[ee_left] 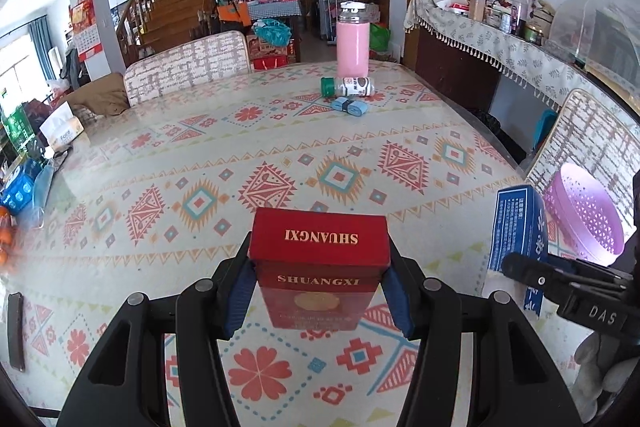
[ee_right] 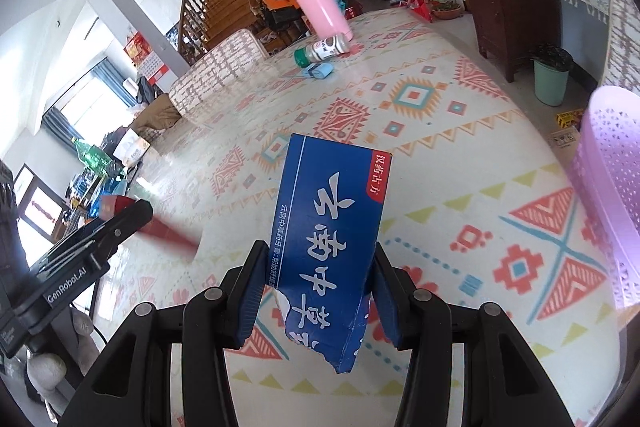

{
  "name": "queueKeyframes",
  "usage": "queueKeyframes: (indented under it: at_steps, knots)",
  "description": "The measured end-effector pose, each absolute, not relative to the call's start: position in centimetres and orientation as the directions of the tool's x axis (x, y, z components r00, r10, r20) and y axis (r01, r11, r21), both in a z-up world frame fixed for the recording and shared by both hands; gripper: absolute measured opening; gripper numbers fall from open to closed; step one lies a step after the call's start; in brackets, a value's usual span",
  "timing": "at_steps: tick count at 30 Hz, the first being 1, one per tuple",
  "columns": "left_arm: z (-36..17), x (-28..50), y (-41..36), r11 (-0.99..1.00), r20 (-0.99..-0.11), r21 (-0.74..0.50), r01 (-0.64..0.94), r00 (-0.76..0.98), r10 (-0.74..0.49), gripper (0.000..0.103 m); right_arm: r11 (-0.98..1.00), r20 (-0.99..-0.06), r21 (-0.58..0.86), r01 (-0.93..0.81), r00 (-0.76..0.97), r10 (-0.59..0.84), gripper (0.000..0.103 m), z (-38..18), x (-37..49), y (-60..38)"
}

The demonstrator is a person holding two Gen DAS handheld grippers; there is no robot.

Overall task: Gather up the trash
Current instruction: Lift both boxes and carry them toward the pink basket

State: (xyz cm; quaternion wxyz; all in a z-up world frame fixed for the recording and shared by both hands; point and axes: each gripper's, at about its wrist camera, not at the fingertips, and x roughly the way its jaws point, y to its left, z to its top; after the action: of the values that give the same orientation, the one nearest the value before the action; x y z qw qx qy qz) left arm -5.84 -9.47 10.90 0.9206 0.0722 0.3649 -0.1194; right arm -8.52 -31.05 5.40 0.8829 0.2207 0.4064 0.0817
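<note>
My left gripper (ee_left: 320, 291) is shut on a red SHUANGXI cigarette box (ee_left: 318, 267) and holds it above the patterned table (ee_left: 224, 155). My right gripper (ee_right: 320, 291) is shut on a torn blue toothpaste box (ee_right: 330, 239), also above the table; that box shows in the left wrist view (ee_left: 516, 227) at the right. A purple perforated basket (ee_right: 612, 187) stands at the table's right edge, close to the right gripper; it also shows in the left wrist view (ee_left: 584, 215). The red box is a blur in the right wrist view (ee_right: 160, 227).
At the table's far end stand a pink bottle (ee_left: 352, 43), a lying green-capped bottle (ee_left: 347, 86) and a small blue roll (ee_left: 350, 105). Chairs (ee_left: 188, 67) flank the table. A green bin (ee_right: 551, 79) stands on the floor by a sideboard (ee_right: 508, 7). A tissue box (ee_left: 62, 131) sits at the left.
</note>
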Motion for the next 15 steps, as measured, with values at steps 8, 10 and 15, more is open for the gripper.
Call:
queueKeyframes:
  at_steps: [8,10,15]
  knots:
    - [11.0,-7.4,-10.2,0.953,-0.671,0.062,0.295,0.72,-0.179,0.056,0.885,-0.675,0.463,0.054,0.668,0.313,0.053,5.4,-9.5,-32.1]
    - [10.8,-7.5,-10.3,0.952,-0.673,0.059,0.3,0.716,-0.184,0.056,0.886,-0.677,0.46,0.055,0.668,0.309,0.053,5.3,-9.5,-32.1]
    - [9.7,-7.2,-9.4,0.957,-0.7,0.014,0.289,0.687,-0.198,0.056,0.881,-0.679,0.468,0.06,0.663,0.316,0.053,4.7,-9.8,-32.0]
